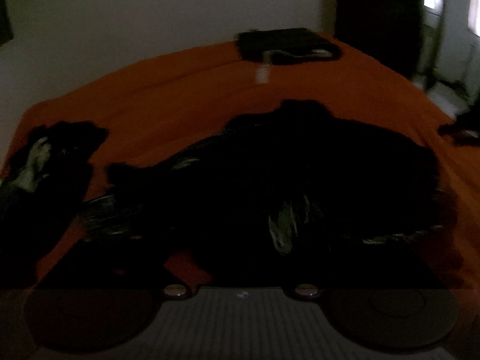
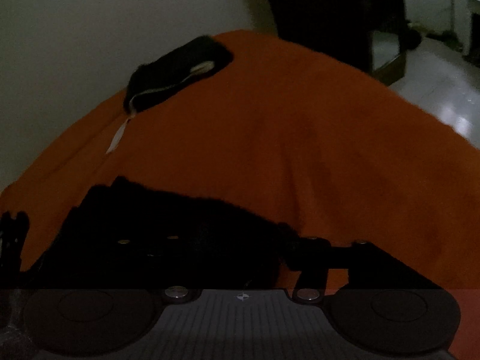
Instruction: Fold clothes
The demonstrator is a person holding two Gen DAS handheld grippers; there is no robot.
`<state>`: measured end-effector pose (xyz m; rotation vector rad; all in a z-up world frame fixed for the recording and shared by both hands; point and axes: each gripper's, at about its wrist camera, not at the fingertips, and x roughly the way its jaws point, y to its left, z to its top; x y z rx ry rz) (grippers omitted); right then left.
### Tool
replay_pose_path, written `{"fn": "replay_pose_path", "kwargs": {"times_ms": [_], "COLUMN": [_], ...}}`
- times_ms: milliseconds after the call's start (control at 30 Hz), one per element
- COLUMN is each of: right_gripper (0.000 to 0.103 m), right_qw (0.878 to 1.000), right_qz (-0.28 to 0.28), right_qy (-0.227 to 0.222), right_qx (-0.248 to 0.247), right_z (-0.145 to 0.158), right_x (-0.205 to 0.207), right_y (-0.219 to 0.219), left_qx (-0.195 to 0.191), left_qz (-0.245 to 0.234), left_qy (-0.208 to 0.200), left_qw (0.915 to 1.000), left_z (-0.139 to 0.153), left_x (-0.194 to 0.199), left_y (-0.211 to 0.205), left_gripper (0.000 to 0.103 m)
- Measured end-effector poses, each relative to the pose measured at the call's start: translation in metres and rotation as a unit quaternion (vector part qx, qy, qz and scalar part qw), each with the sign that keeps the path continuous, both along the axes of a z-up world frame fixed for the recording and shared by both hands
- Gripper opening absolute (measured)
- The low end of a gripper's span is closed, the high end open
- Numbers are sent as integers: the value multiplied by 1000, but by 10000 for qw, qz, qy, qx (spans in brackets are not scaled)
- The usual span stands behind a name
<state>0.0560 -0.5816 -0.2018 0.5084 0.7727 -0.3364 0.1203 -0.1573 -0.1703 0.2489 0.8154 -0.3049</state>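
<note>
Orange cloth point(image 1: 186, 96) is seen spread across a bed in a dim room, with a pale wall point(image 1: 150, 9) behind it. From the left wrist camera, a dark crumpled garment point(image 1: 300, 174) is shown lying across the middle of the cloth, pale streaks marking its folds. A second dark heap point(image 1: 60, 156) lies apart at the left edge, and a folded dark piece point(image 1: 285, 43) sits at the far end with a white tag point(image 1: 262, 73) just beside it. The left gripper point(image 1: 240, 258) is lost in shadow over the crumpled garment; its jaws are spread wide, and whether any cloth is touched cannot be told.

From the right wrist camera, the orange cloth point(image 2: 300, 135) fills most of the frame, a tiled floor point(image 2: 444, 90) glimpsed beyond it at right. The folded piece point(image 2: 177, 72) is seen far off at upper left with its tag point(image 2: 118, 135). The crumpled garment point(image 2: 168, 219) lies low at left. The right gripper point(image 2: 240, 258) is held partly open, its left finger buried against the garment and its right finger point(image 2: 375, 258) over bare cloth; no grip can be made out.
</note>
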Motion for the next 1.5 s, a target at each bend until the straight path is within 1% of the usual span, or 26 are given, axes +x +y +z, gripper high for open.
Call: {"fn": "replay_pose_path", "kwargs": {"times_ms": [67, 167, 267, 400, 467, 500, 533, 600, 633, 667, 700, 733, 767, 833, 867, 900, 1000, 1133, 1200, 1300, 1400, 1433, 1500], "right_gripper": [64, 64, 62, 61, 53, 46, 27, 21, 15, 15, 15, 14, 14, 14, 14, 14, 13, 11, 11, 11, 11, 6, 6], "right_qw": [9999, 9981, 9948, 9945, 9943, 9946, 9952, 9964, 9976, 9986, 9984, 9963, 9913, 9744, 9663, 9574, 9337, 9314, 9269, 9201, 9150, 9147, 9156], "right_qz": [-66, -364, -712, -832, -858, -846, -824, -778, -673, -489, -203, 213, 650, 1650, 2052, 2432, 3225, 3347, 3479, 3687, 3854, 3890, 3908], "right_qy": [144, 479, 601, 469, 482, 442, 354, 210, 141, 82, -16, -166, -325, -643, -693, -727, -728, -700, -727, -600, -513, -487, -461], "right_qx": [17, 123, 410, 435, 404, 397, 380, 253, 52, -192, -531, -820, -1093, -1387, -1389, -1373, -1375, -1248, -1204, -1180, -1082, -983, -819], "right_z": [-11, -34, -55, -66, -72, -73, -74, -67, -59, -51, -41, -31, -20, 1, 8, 15, 28, 36, 40, 42, 42, 41, 37], "right_x": [3, 14, 21, 29, 32, 33, 33, 28, 28, 28, 27, 23, 18, -4, -16, -28, -63, -94, -105, -121, -141, -146, -153], "right_y": [4, 5, 2, 4, 3, 2, 1, 3, 10, 19, 31, 46, 61, 94, 106, 117, 143, 152, 154, 161, 166, 166, 166], "left_qx": [-151, -471, -340, -226, -191, -166, -136, -78, -52, -25, 1, 28, 54, 73, 50, 27, 199, 539, 572, 577, 338, 277, 201], "left_qz": [386, 856, 795, 504, 310, 209, 93, -149, -266, -383, -446, -484, -521, -610, -668, -725, -845, -976, -1016, -1071, -1217, -1259, -1349], "left_qy": [16, 178, 202, 309, 415, 467, 519, 605, 630, 656, 649, 627, 605, 549, 508, 467, 394, 436, 498, 587, 614, 588, 533], "left_qw": [9991, 9951, 9961, 9980, 9985, 9986, 9985, 9980, 9976, 9971, 9969, 9969, 9968, 9966, 9965, 9963, 9954, 9928, 9919, 9908, 9901, 9899, 9892], "left_z": [6, 17, 17, 7, -1, -4, -6, -8, -6, -5, -2, 2, 5, 12, 16, 19, 17, -4, -10, -17, -7, -3, 5], "left_x": [15, 36, 52, 60, 66, 69, 74, 86, 94, 102, 109, 115, 121, 130, 131, 133, 133, 128, 126, 121, 116, 115, 116], "left_y": [28, 64, 65, 40, 19, 6, -8, -37, -53, -68, -82, -93, -105, -125, -131, -137, -153, -170, -173, -176, -171, -171, -175], "left_gripper": [94, 94, 94, 94, 94, 94, 94, 94, 94, 94, 94, 94, 94, 95, 96, 100, 100, 100, 100, 100, 100, 100, 100]}}
